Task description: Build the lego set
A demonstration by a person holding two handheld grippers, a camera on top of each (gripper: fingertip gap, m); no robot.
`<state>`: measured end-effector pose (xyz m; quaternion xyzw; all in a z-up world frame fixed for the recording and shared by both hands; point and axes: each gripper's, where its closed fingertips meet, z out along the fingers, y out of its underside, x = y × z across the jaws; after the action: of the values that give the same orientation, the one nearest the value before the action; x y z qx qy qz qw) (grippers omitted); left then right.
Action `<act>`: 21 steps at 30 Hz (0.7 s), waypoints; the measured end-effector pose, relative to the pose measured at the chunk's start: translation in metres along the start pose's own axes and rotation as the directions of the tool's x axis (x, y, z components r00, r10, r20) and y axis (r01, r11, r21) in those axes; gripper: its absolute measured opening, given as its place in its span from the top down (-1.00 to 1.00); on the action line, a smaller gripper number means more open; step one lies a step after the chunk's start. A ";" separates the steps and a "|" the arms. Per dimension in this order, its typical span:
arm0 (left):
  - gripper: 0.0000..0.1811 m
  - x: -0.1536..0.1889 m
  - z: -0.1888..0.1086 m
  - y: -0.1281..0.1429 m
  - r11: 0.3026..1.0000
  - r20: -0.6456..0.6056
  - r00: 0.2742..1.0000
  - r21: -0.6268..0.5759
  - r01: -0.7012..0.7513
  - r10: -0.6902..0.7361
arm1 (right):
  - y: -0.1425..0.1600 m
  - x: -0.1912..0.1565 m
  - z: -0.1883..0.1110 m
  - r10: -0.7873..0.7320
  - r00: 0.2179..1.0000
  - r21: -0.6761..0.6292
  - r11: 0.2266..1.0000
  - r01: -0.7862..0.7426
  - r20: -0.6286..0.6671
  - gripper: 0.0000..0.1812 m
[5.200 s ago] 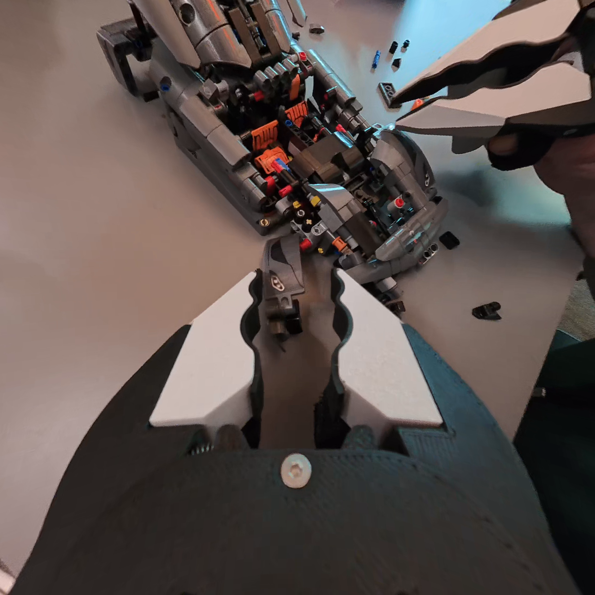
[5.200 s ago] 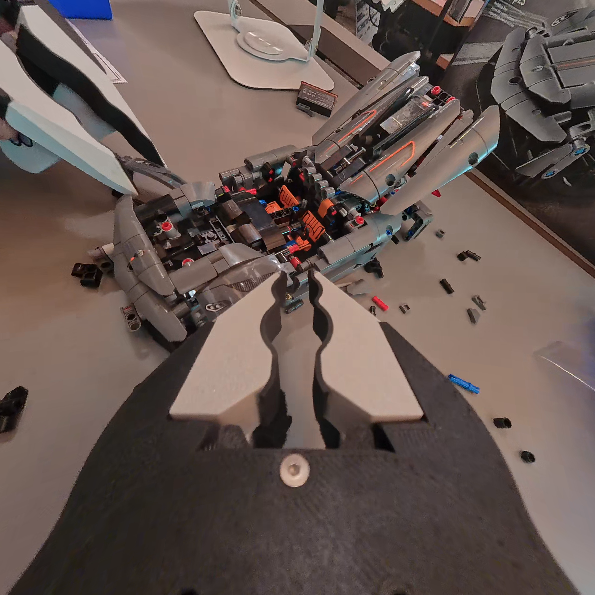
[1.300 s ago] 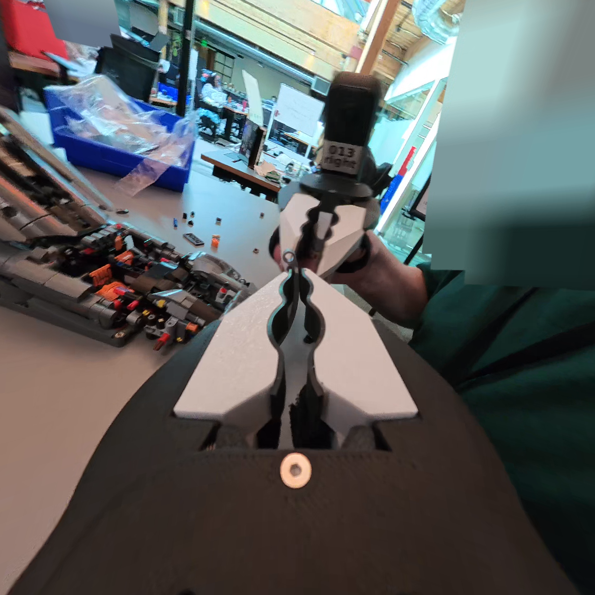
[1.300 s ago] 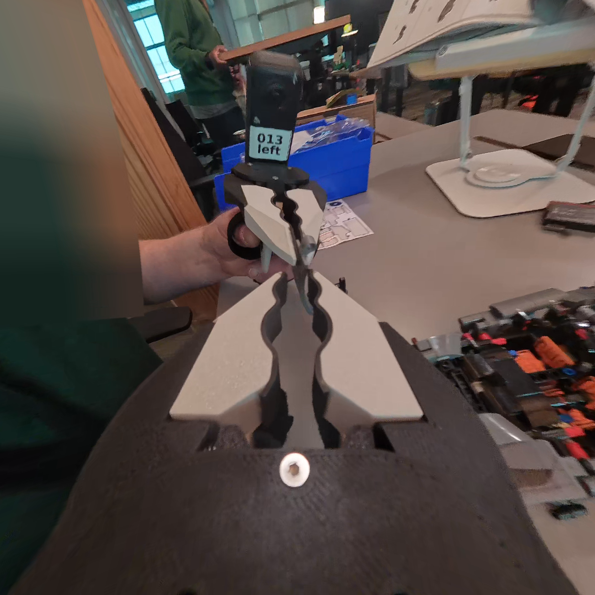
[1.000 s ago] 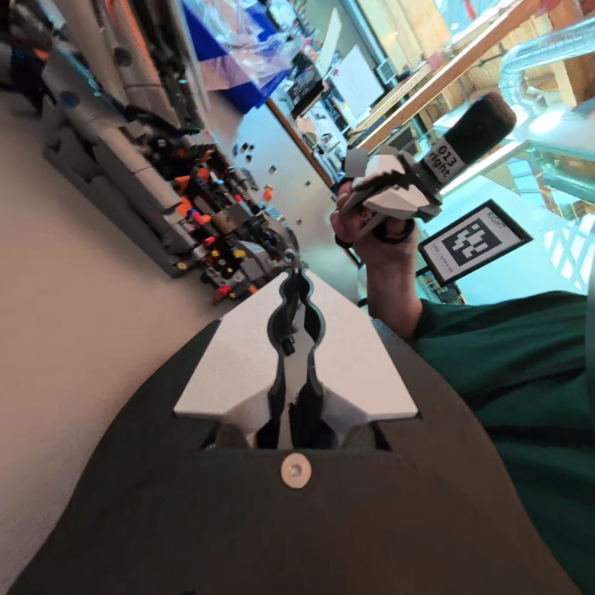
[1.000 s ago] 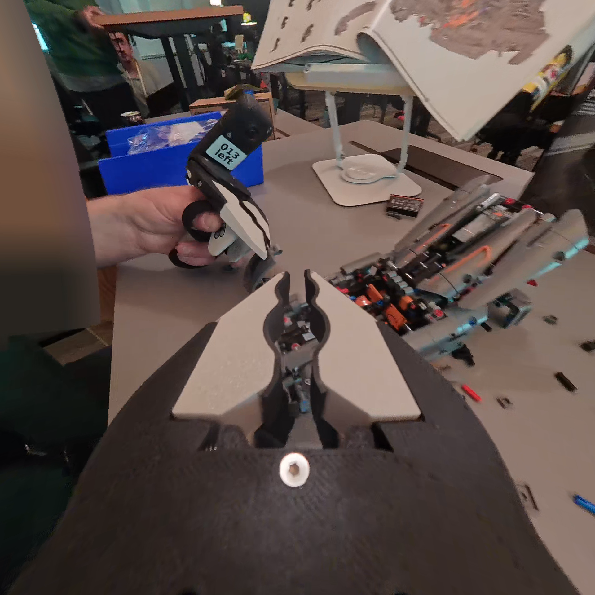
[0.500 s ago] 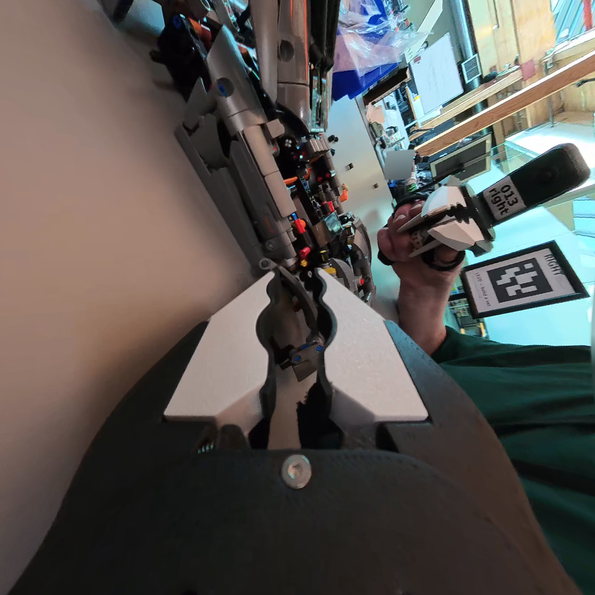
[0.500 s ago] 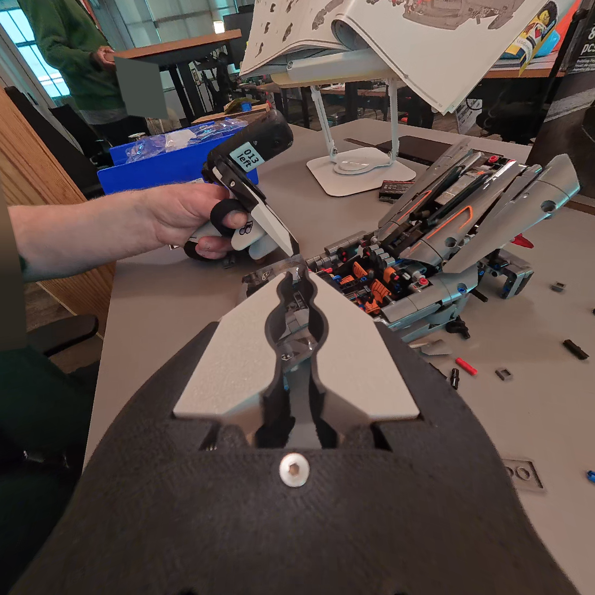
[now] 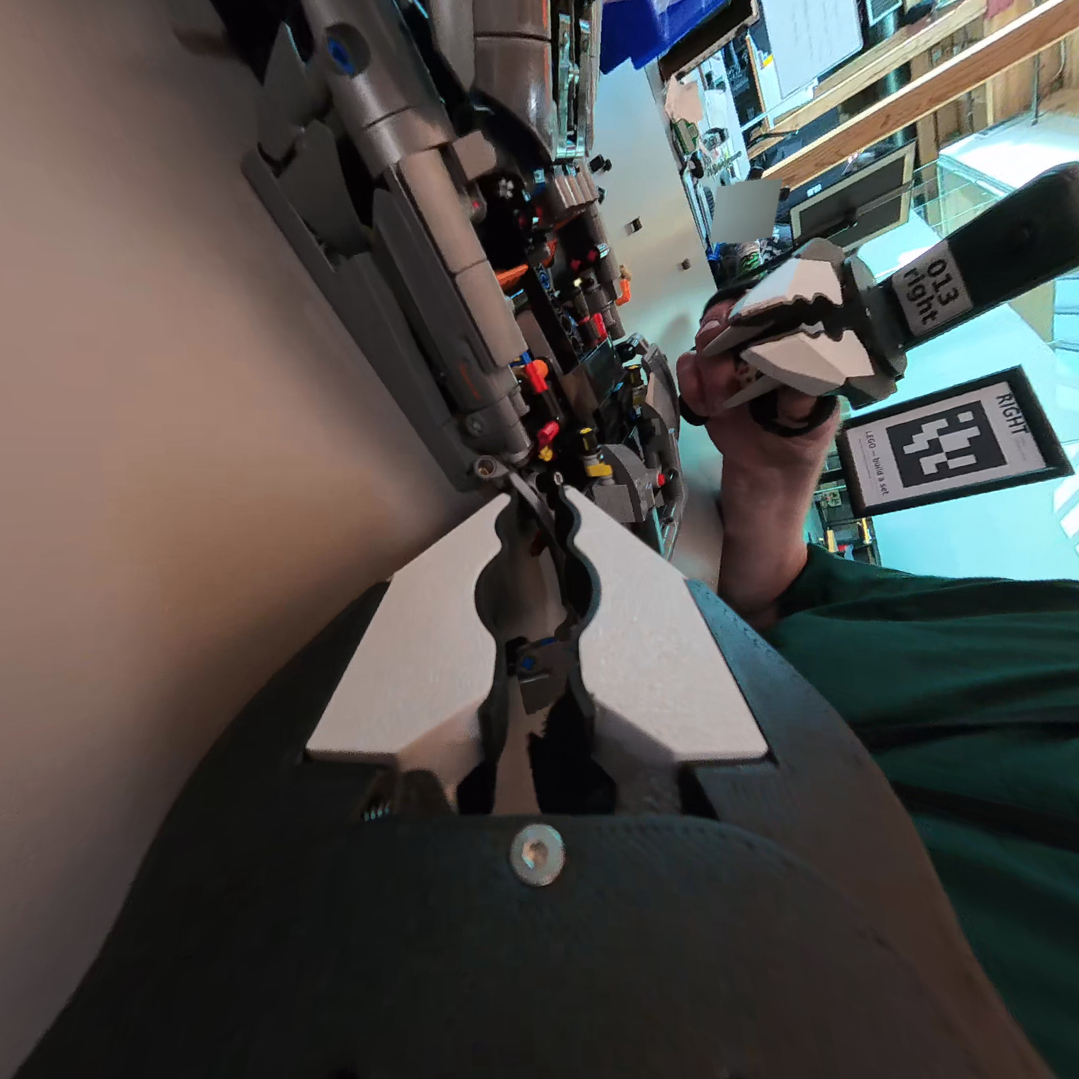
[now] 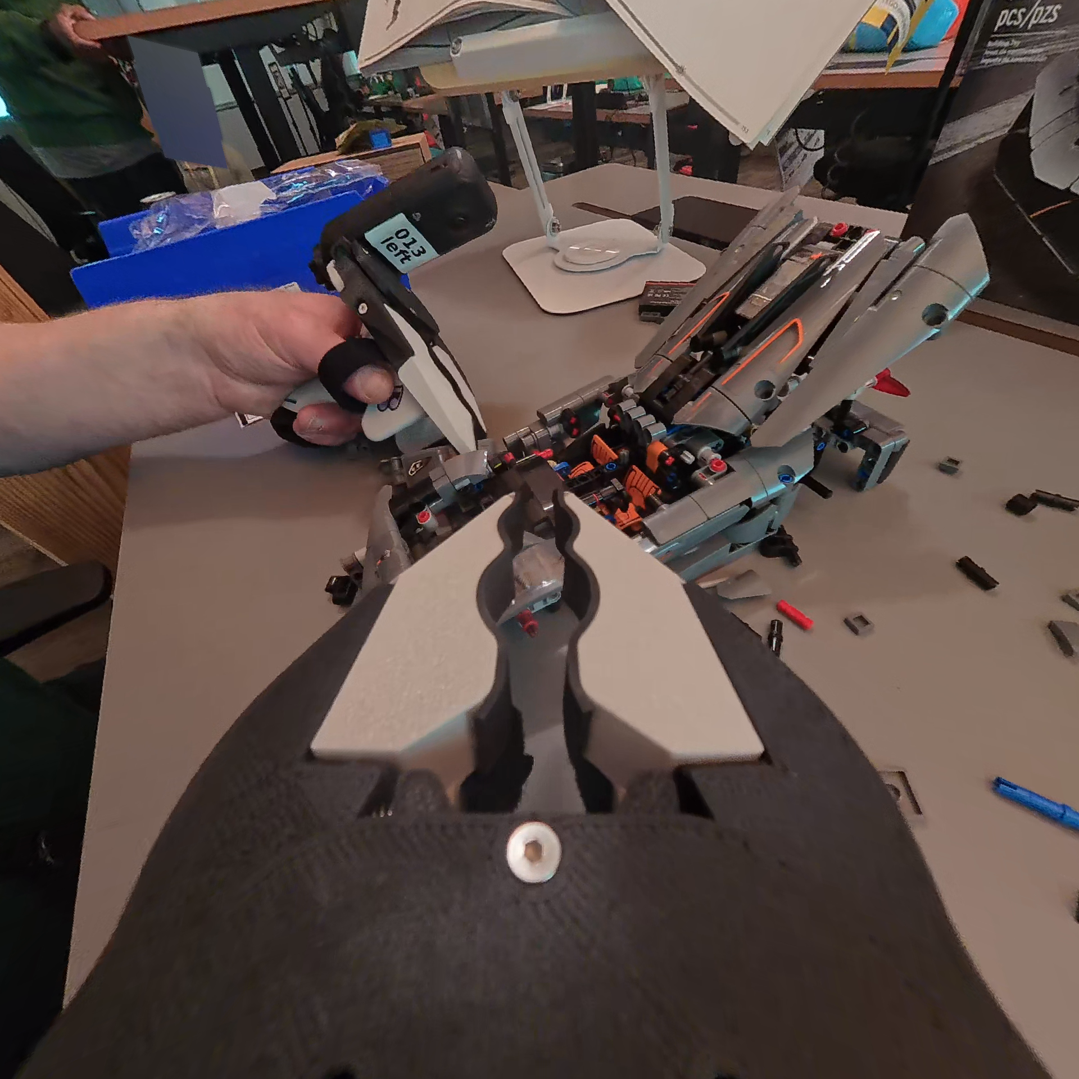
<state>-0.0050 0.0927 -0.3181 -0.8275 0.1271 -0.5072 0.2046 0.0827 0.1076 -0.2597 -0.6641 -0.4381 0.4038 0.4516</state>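
Supporting lego model (image 10: 730, 420) (loose pieces around): grey table (image 10: 222, 584).

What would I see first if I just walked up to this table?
The big grey Lego spaceship with orange stripes, sitting mid-table. The left gripper pokes a grey panel piece into its near end, and little loose pieces lie scattered to its right.
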 end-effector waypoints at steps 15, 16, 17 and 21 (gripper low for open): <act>0.99 0.021 -0.009 -0.001 0.998 -0.177 0.983 0.041 0.048 -0.040 | -0.003 -0.007 0.004 -0.001 1.000 -0.007 1.000 0.001 0.012 0.86; 1.00 0.026 -0.011 -0.003 0.998 -0.200 0.980 0.059 0.031 -0.018 | -0.006 -0.012 0.006 -0.022 0.999 -0.012 1.000 0.022 0.025 0.85; 1.00 0.030 -0.013 -0.002 0.998 -0.216 0.976 0.063 0.017 -0.003 | -0.010 -0.019 0.009 -0.037 0.998 -0.016 0.999 0.037 0.041 0.83; 1.00 0.053 -0.021 -0.008 0.991 -0.290 0.955 0.135 -0.020 0.059 | -0.022 -0.045 0.031 -0.145 0.983 -0.062 0.986 0.153 0.113 0.55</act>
<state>0.0003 0.0729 -0.2644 -0.7251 0.1393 -0.6274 0.2474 0.0360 0.0768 -0.2406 -0.6220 -0.5245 0.3886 0.4324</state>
